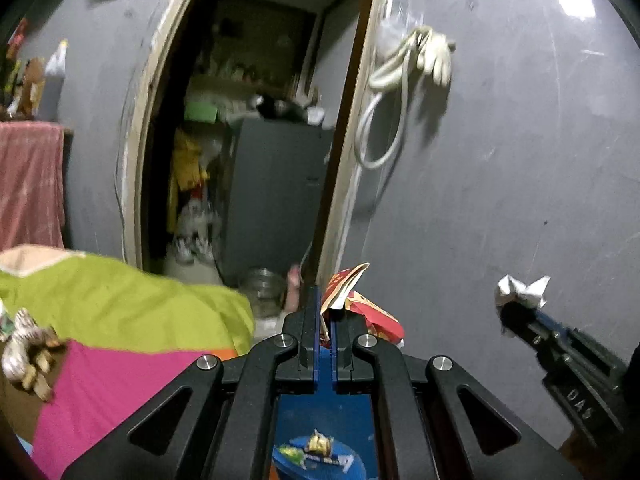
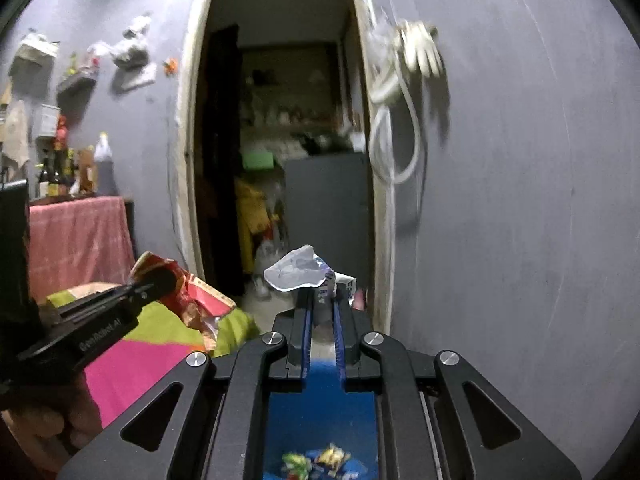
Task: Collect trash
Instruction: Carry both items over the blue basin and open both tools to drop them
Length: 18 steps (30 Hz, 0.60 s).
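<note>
My left gripper (image 1: 327, 304) is shut on a crumpled red and orange snack wrapper (image 1: 360, 304), which sticks out past its blue-lined fingertips. The same wrapper (image 2: 188, 292) shows in the right wrist view, pinched by the left gripper (image 2: 160, 278) at the left. My right gripper (image 2: 323, 296) is shut on a crumpled white and silver wrapper (image 2: 294, 274); in the left wrist view that wrapper (image 1: 520, 290) sits at the tip of the right gripper (image 1: 510, 312). Below both grippers stands a blue bin (image 2: 320, 408) with several small wrappers (image 1: 316, 450) inside.
A bed with a green and pink cover (image 1: 120, 320) lies at the left, a crumpled scrap (image 1: 28, 348) on it. Ahead is a grey wall with an open doorway (image 1: 256, 140) into a cluttered storeroom. A white coiled cable (image 1: 400, 76) hangs on the wall. A pink-draped table (image 2: 80, 232) stands left.
</note>
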### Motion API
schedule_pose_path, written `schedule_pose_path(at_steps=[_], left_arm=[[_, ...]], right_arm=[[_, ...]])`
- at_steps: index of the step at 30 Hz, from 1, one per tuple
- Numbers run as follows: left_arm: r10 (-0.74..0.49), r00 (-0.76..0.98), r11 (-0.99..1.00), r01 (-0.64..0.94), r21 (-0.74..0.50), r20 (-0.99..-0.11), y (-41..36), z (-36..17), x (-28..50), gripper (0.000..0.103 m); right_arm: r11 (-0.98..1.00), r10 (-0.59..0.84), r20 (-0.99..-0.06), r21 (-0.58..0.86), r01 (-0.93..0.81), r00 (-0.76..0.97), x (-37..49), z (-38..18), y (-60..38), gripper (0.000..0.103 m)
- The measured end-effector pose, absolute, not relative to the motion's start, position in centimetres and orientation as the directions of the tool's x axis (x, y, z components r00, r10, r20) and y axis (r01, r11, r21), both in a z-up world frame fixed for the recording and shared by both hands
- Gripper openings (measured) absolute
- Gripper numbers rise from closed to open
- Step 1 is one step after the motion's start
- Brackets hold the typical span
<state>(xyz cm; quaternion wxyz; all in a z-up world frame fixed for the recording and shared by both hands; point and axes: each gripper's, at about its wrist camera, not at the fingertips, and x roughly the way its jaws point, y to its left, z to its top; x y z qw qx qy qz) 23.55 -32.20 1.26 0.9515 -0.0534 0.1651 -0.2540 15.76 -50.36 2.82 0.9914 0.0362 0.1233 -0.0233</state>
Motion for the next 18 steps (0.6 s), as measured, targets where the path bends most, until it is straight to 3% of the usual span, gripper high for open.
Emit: schedule_pose_path(at_steps=[10, 18], left_arm=[[-0.492, 0.723, 0.867, 0.455, -0.201, -0.485, -34.1, -3.6, 26.8, 0.002], [-0.484, 0.682, 0.869, 0.449, -0.209, -0.548, -34.4, -5.3, 27.7, 0.003]], right_arm=[[0.989, -0.005, -0.421, 0.132, 0.067, 0.907, 18.5, -2.6, -51.8, 0.009], [0.983, 0.005, -0.489, 0.16, 0.084, 0.872, 19.6, -3.9, -53.1, 0.01]])
